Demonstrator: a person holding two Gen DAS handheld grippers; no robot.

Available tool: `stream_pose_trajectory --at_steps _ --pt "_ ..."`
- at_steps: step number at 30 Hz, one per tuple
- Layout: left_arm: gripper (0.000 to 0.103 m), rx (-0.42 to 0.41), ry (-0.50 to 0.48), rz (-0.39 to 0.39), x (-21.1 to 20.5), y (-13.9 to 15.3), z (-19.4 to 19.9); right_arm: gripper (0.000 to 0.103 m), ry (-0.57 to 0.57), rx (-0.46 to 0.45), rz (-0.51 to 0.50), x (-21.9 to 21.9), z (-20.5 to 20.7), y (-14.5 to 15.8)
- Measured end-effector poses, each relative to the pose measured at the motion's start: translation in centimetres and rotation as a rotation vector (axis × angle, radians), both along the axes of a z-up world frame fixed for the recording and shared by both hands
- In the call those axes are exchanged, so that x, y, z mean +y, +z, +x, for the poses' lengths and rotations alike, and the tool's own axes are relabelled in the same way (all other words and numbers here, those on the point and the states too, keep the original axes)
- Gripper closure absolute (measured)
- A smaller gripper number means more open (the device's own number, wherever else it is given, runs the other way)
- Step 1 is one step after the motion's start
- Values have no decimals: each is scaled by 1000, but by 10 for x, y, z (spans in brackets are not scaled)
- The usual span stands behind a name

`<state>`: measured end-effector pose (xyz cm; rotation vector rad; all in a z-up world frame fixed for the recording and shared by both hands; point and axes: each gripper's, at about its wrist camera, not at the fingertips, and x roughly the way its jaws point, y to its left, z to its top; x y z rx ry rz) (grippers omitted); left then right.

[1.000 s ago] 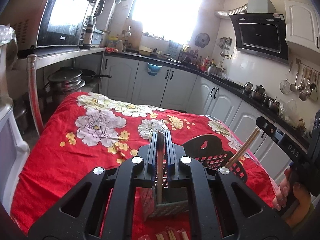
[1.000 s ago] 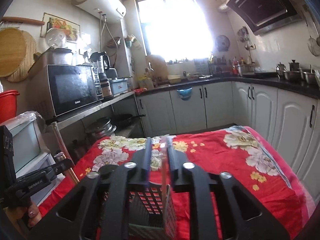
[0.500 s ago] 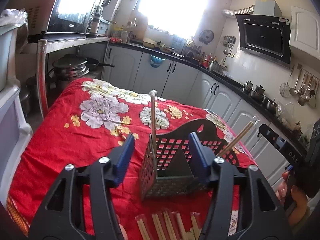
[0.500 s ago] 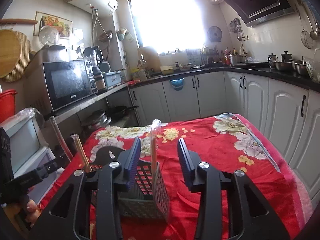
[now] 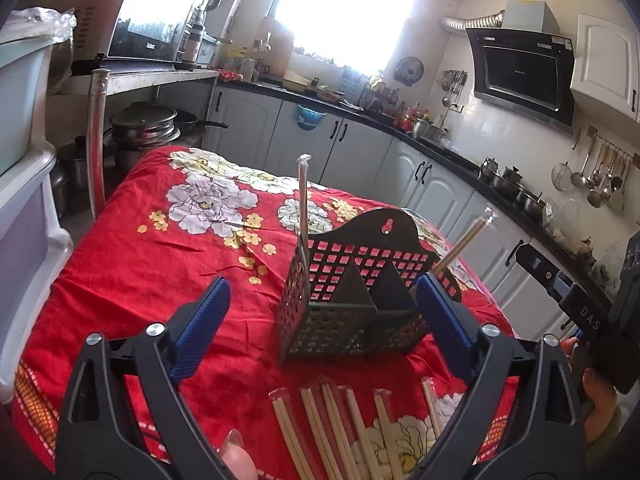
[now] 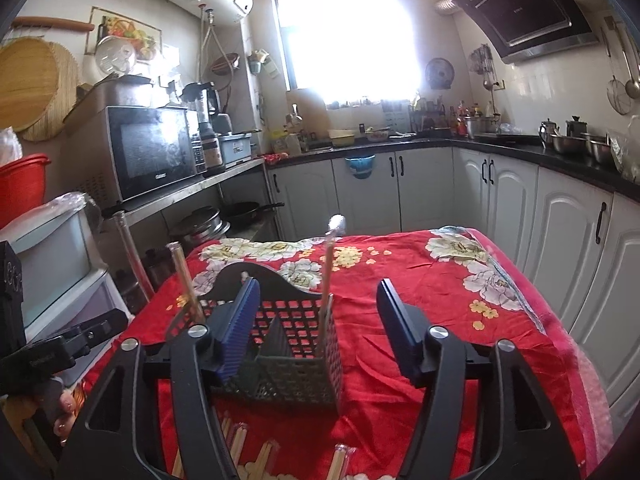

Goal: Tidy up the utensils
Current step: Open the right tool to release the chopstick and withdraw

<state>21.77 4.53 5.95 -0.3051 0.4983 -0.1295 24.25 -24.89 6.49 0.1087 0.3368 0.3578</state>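
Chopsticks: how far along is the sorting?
Done: two wrapped pairs stand in the black holder, one at its left end, one at its right. In hand: nothing; left gripper and right gripper are opening, empty. Left: the wrapped chopsticks lying on the tablecloth.

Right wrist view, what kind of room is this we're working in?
Most likely a home kitchen. A range hood hangs over a dark counter with white cabinets, a microwave sits on a steel shelf, and ladles and strainers hang on the tiled wall.
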Motion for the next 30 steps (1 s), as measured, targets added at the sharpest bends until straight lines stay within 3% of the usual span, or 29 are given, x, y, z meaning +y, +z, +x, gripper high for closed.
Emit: stream_pose_trajectory --at_steps 12,22,30 --pt "11 13 -10 11 2 -12 -22 34 37 18 -30 11 -34 -11" --pt "11 -33 -28 15 5 -13 -42 32 58 0 -79 16 -62 -21" --pt "11 34 -7 6 11 -28 -50 31 87 60 -105 22 -73 -35"
